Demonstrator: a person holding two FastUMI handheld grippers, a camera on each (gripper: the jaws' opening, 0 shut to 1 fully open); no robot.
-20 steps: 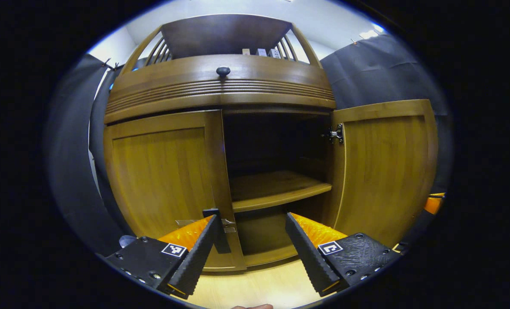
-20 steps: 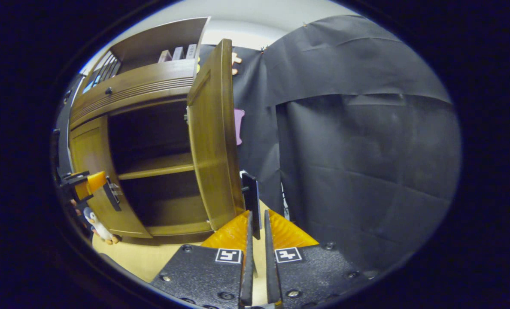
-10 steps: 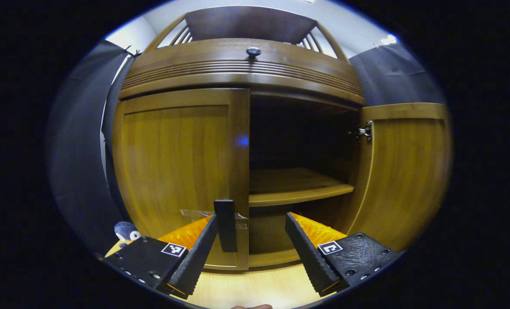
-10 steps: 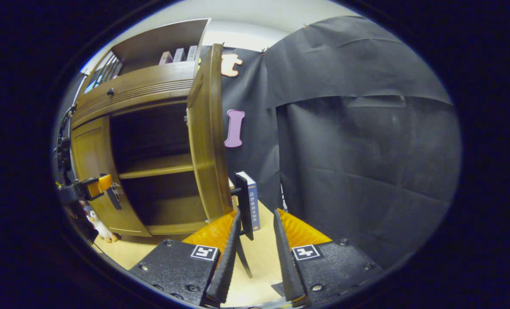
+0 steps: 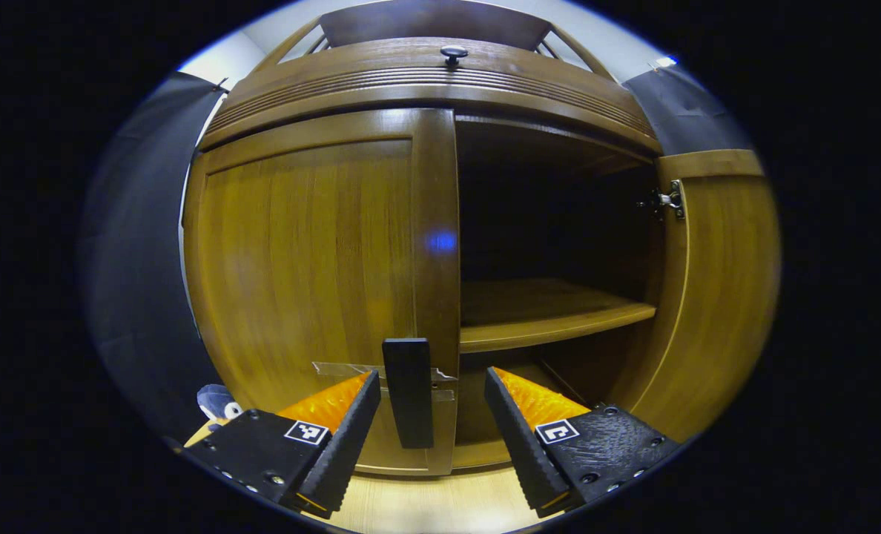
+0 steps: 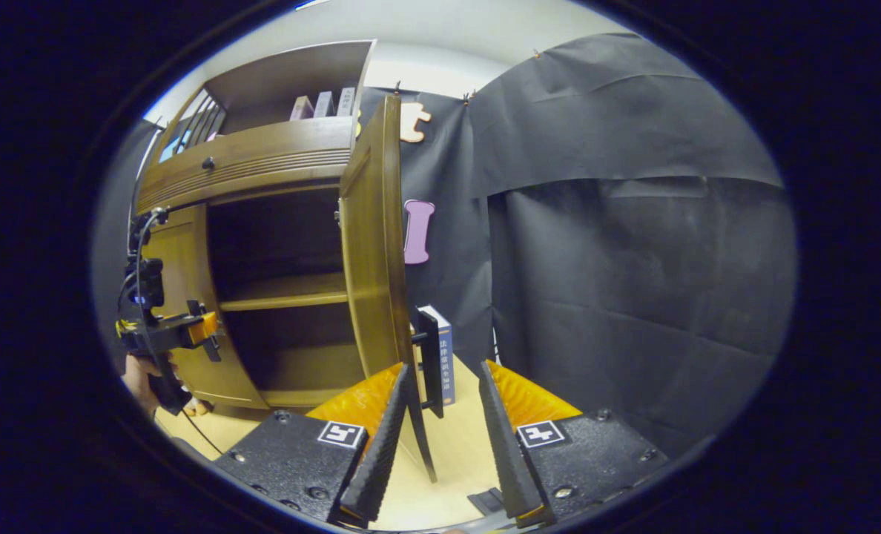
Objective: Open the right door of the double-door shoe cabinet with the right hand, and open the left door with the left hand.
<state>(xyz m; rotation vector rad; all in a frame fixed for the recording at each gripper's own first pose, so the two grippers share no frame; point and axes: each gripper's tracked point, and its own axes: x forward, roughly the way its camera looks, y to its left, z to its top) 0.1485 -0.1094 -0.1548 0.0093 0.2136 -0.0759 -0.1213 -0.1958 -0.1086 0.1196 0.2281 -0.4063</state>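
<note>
In the left gripper view, the left gripper (image 5: 429, 415) is spread wide, with the dark bar handle (image 5: 408, 391) of the left door (image 5: 314, 259) standing between its fingers; neither finger presses on the handle. The left door lies shut against the shoe cabinet (image 5: 440, 81), filling the 9 o'clock half of the view. From 12 to 3 o'clock the cabinet interior stands exposed, with a wooden shelf (image 5: 544, 311) across it. The right door (image 5: 715, 297) is swung outward at 3 o'clock, its metal hinge (image 5: 667, 200) visible near the top. A round knob (image 5: 454, 53) sits on the drawer front at 12 o'clock. In the right gripper view, the right gripper (image 6: 440, 423) is moderately open and holds nothing; the right door's dark handle (image 6: 429, 356) stands just ahead of the gap between its fingers, nearer the left one. The right door appears edge-on at 12 o'clock, with a book (image 6: 446, 356) standing upright just behind the handle. A hand (image 6: 144, 378) at 9 o'clock holds the left gripper at the left door.
</note>
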